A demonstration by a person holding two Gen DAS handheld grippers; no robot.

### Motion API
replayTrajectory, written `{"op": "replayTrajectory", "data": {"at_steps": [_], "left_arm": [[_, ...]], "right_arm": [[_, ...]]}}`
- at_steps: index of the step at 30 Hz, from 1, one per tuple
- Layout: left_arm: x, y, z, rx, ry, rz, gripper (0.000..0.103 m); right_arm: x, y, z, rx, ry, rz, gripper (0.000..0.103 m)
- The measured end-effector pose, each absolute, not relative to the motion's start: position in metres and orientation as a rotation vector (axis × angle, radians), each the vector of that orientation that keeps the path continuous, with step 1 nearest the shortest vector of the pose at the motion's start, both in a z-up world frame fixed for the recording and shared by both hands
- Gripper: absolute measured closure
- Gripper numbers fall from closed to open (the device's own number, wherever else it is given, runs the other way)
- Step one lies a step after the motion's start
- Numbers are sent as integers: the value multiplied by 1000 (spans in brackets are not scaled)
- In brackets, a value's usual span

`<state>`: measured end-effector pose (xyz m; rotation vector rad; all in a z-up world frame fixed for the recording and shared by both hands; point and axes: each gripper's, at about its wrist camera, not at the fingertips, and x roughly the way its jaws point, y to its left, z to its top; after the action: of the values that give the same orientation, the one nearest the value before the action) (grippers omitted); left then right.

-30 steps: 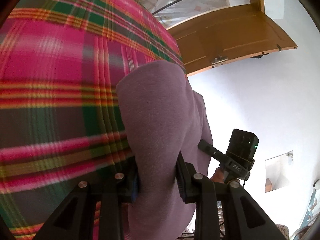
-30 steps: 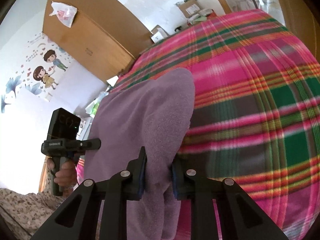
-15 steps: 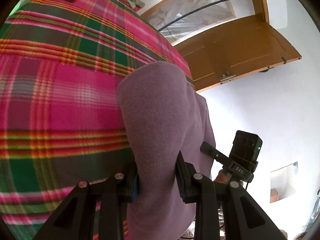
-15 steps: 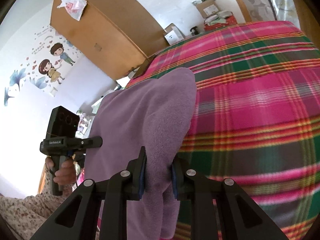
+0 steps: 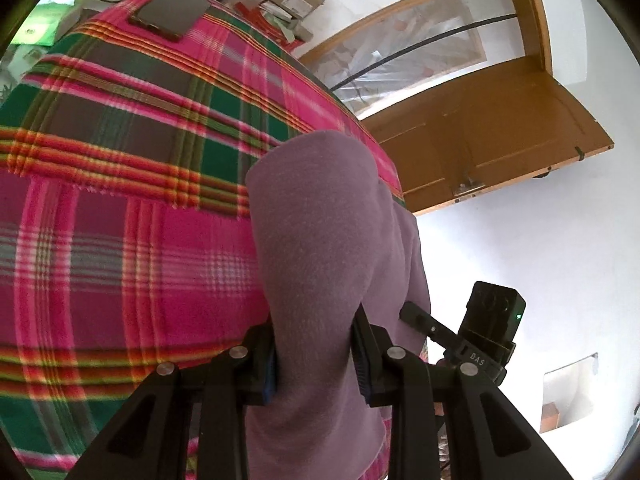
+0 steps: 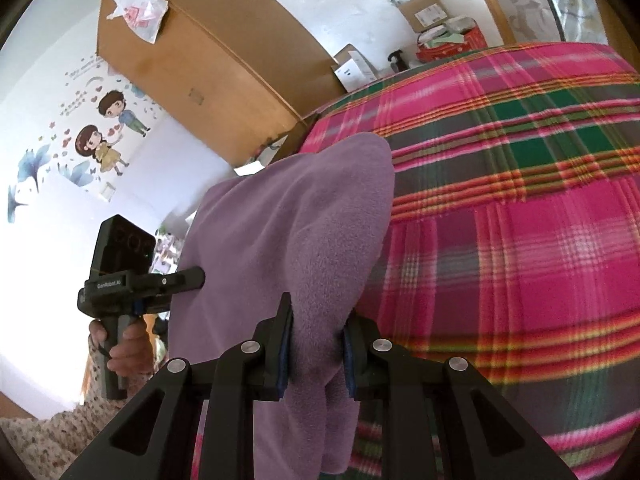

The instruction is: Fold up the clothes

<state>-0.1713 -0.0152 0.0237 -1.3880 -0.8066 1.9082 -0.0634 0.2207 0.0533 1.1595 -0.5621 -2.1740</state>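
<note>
Pinching a bunched edge of a purple fleece garment (image 5: 320, 240) between its two black fingers, the left hand-held gripper (image 5: 314, 356) is clamped tight on the cloth, which rises from the jaws in a rounded hump and hangs down below them. The right hand-held gripper (image 6: 316, 354) is likewise clenched on another part of the same purple fleece garment (image 6: 296, 224), so the fabric stretches between the two tools and is lifted above the bed. In the right wrist view the person's left hand (image 6: 124, 344) wraps the handle of the other tool, just beside the cloth's far edge. Under the garment lies a pink, green and grey plaid blanket (image 5: 120, 240) covering the bed. A dark smartphone (image 5: 170, 12) rests on the blanket's far corner. Beyond stand cardboard boxes (image 6: 428, 10), a wooden wardrobe (image 6: 208, 68), a wooden door (image 5: 492, 128) and a cartoon wall sticker (image 6: 104, 128).
</note>
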Motion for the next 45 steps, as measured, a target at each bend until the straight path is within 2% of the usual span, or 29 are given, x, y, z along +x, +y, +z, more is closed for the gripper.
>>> {"op": "replayTrajectory", "data": {"at_steps": [20,37,45], "left_arm": [[-164,-87,35,-1387,-840,1993,72],[-156,-149,15,-1435,-882,1977,71],[-141,-174,2,-1449,-924,1947,66]], "right_arm": [[-125,185,49,1134,-628,-2212,82],[-173,172,24,1209,-659,-2200,82],[-177,168,18,1220,-619,-2227,79]]}}
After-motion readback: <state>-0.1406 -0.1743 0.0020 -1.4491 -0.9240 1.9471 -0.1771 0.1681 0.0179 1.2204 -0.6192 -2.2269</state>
